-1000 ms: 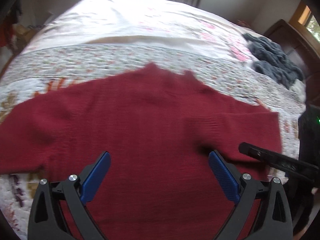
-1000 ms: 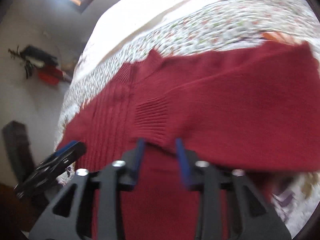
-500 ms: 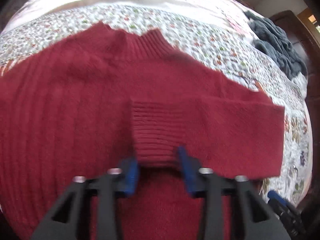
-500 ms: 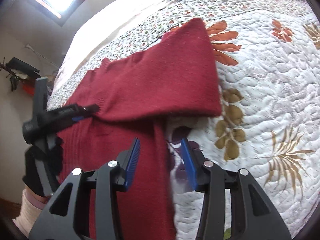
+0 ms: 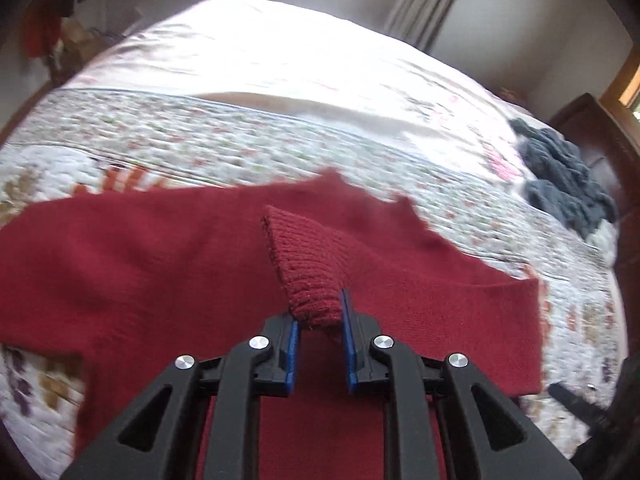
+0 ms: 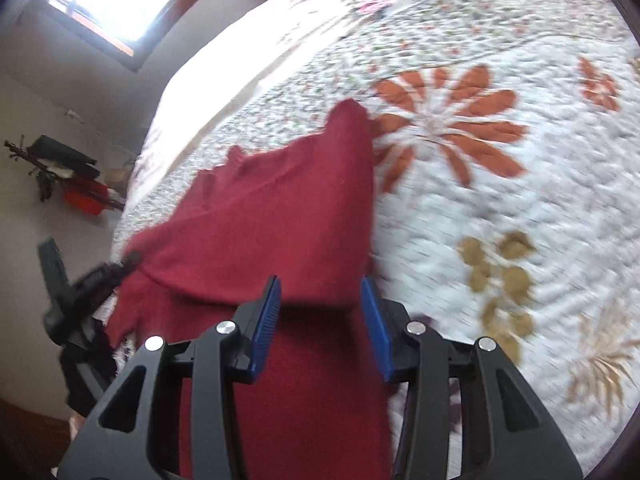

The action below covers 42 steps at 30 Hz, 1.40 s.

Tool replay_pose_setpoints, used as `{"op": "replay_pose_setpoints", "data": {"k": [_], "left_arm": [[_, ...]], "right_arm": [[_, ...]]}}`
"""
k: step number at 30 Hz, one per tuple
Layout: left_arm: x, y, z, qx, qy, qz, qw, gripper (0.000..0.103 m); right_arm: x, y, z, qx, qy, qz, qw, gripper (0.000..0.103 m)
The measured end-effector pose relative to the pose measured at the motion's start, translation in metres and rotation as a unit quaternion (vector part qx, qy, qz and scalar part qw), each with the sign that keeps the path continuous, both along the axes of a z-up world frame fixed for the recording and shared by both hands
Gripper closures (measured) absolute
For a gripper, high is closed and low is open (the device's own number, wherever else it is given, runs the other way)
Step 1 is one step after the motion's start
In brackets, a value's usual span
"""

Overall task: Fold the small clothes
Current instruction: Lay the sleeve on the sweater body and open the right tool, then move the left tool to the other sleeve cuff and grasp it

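My left gripper [image 5: 318, 322] is clamped on the ribbed cuff [image 5: 306, 264] of the red sweater [image 5: 160, 264], which lies spread across the near edge of the quilted bed [image 5: 280, 136], while my right gripper [image 6: 320, 304] hangs with its jaws apart over the sweater's right sleeve, gripping nothing. I judge the cuff could slip from so shallow a pinch, or the pull could drag the body into wrinkles. I see no readable brand, label or writing.
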<state>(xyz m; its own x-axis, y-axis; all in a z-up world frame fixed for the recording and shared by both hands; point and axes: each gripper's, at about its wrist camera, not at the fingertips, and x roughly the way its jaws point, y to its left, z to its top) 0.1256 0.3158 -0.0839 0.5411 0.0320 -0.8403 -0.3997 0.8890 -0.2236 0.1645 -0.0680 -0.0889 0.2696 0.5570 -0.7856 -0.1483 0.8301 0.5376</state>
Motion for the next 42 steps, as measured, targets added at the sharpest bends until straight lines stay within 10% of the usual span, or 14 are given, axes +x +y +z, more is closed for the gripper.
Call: {"op": "replay_pose_setpoints", "data": {"k": [12, 23, 33, 42], "left_arm": [[-0.001, 0.03, -0.064, 0.021, 0.07, 0.002, 0.9973, 0.077], [-0.014, 0.019, 0.008, 0.028, 0.003, -0.033, 0.999, 0.06], [0.017, -0.011, -0.066, 0.04, 0.087, -0.076, 0.9925, 0.059], [0.003, -0.002, -0.04, 0.012, 0.062, -0.064, 0.9959, 0.058]], "right_arm": [[0.026, 0.042, -0.053, -0.058, 0.047, 0.011, 0.997, 0.072], [0.013, 0.091, 0.008, -0.074, -0.001, 0.062, 0.995, 0.061], [0.014, 0.13, -0.055, -0.134, 0.052, 0.089, 0.986, 0.062], [0.005, 0.124, -0.033, -0.123, 0.04, 0.081, 0.988, 0.057]]}}
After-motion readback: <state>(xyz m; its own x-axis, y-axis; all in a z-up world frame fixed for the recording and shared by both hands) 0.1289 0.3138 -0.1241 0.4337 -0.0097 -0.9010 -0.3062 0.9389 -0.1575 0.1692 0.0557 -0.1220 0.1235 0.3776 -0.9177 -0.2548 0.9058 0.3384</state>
